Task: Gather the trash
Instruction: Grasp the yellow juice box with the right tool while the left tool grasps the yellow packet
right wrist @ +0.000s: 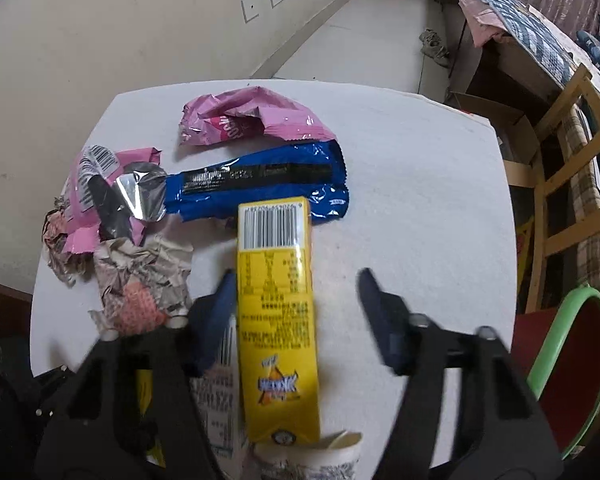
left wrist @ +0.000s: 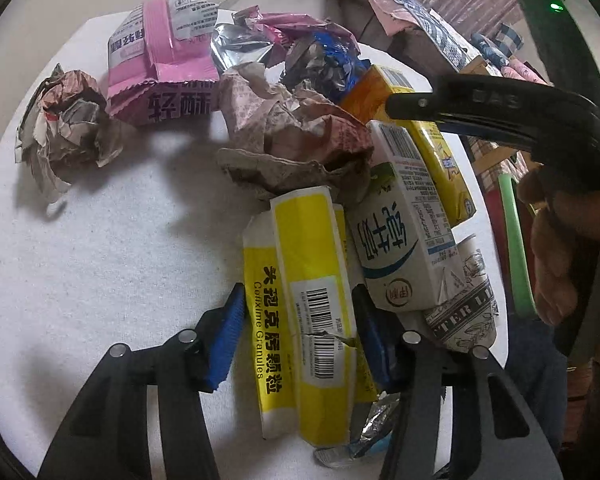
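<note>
Left wrist view: my left gripper (left wrist: 298, 336) straddles the yellow medicine box (left wrist: 300, 320) at six o'clock on the white table (left wrist: 80, 260), blue pads just beside its sides, not clearly pressing.

Right wrist view: my right gripper (right wrist: 296, 312) stands half open around the yellow drink carton (right wrist: 276, 320); only the left pad is near it.

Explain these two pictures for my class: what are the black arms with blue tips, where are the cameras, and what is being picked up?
No robot: a person holds a two-finger gripper in each hand, each with a wide-angle camera looking forward along it. One picture comes from the left gripper, the other from the right gripper. Litter lies on a white table: blue wrapper, pink wrapper, crumpled paper. The left jaws straddle a yellow medicine box; the right stand open around a yellow drink carton. Neither looks gripped yet.
</note>
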`<state>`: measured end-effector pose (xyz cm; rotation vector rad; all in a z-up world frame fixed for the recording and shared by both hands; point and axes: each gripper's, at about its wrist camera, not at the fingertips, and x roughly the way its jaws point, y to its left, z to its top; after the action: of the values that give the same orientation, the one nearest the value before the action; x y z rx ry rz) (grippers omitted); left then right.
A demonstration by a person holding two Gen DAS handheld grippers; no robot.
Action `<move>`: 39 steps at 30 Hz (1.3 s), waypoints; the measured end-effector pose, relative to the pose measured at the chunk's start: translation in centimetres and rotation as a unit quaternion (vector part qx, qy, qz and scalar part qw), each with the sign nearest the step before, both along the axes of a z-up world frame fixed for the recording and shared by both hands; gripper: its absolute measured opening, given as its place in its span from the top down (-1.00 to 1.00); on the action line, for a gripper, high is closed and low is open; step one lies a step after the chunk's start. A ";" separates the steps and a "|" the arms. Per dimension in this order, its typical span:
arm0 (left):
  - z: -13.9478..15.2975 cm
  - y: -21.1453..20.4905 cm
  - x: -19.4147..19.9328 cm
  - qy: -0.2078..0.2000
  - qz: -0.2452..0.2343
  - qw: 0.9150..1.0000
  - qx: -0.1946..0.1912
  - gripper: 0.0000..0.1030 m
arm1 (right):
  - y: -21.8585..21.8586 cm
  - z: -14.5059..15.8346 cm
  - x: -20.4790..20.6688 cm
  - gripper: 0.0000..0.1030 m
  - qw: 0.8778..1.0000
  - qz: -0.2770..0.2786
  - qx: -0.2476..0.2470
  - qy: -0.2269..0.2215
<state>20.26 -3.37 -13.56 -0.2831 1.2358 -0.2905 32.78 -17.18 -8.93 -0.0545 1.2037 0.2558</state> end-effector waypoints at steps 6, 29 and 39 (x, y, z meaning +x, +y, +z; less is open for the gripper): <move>0.0 -0.1 0.1 -0.003 -0.009 1.000 0.002 0.07 | 0.7 -1.3 0.6 0.07 1.000 0.010 -0.005 0.022; 6.7 1.4 -3.9 -0.057 0.018 0.998 0.022 0.24 | -1.4 8.5 -7.1 0.34 0.997 -0.006 0.023 -0.070; 11.5 0.9 -5.9 -0.102 0.016 0.994 0.030 0.24 | -3.8 10.9 -12.7 0.34 0.995 -0.020 0.038 -0.085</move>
<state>14.31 -2.43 -2.04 -0.2158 1.0362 -0.2477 20.11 -20.93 1.98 0.0127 1.0234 0.2567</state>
